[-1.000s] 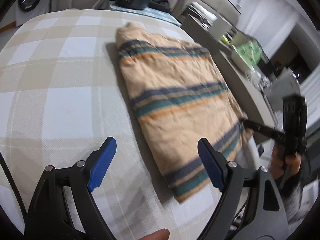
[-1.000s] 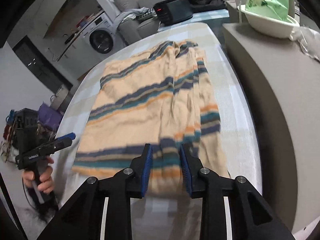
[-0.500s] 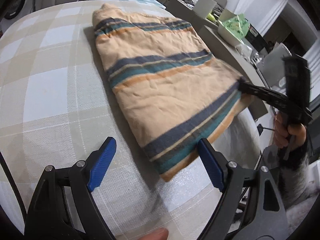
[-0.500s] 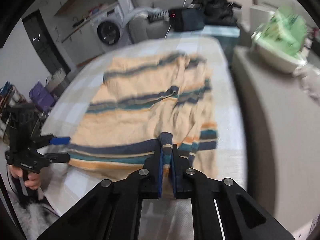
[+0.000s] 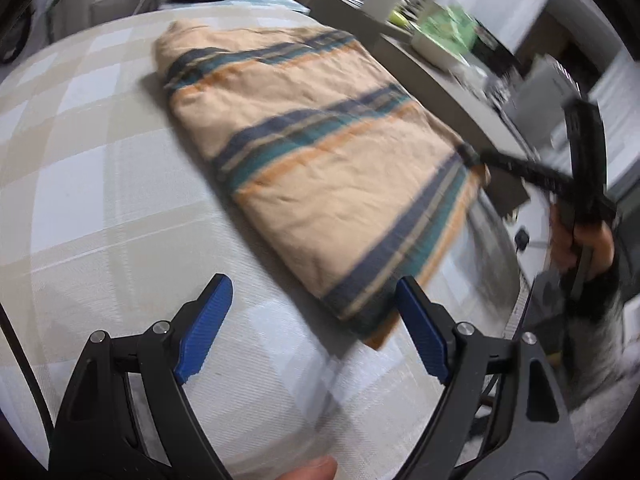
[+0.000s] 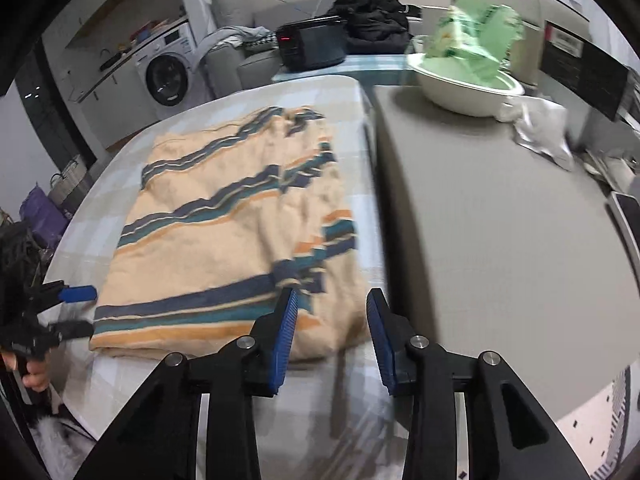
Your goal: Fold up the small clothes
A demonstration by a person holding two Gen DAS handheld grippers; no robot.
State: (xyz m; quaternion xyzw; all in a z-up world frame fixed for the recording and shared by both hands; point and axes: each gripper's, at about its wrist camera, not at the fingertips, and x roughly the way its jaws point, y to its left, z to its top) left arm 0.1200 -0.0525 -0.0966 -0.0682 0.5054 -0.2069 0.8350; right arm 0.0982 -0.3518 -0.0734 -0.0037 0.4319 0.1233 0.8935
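A peach garment with navy, teal and orange stripes (image 5: 320, 152) lies folded on the checked table (image 5: 100, 200); it also shows in the right wrist view (image 6: 224, 232). My left gripper (image 5: 312, 320) is open and empty, its right finger near the garment's near corner. My right gripper (image 6: 332, 332) is open and empty, just in front of the garment's near right edge. In the left wrist view the right gripper (image 5: 472, 158) appears at the garment's far corner. In the right wrist view the left gripper (image 6: 76, 308) is open at the near left corner.
A grey counter (image 6: 500, 220) runs along the table's right side and holds a white bowl of green cloth (image 6: 464, 80). A black appliance (image 6: 312, 44), dark clothes and a washing machine (image 6: 164, 76) stand beyond the table's far end.
My right gripper, shut on the garment's hem half a second ago, has opened and let it go. My left gripper stays open and has shifted slightly nearer the garment's corner.
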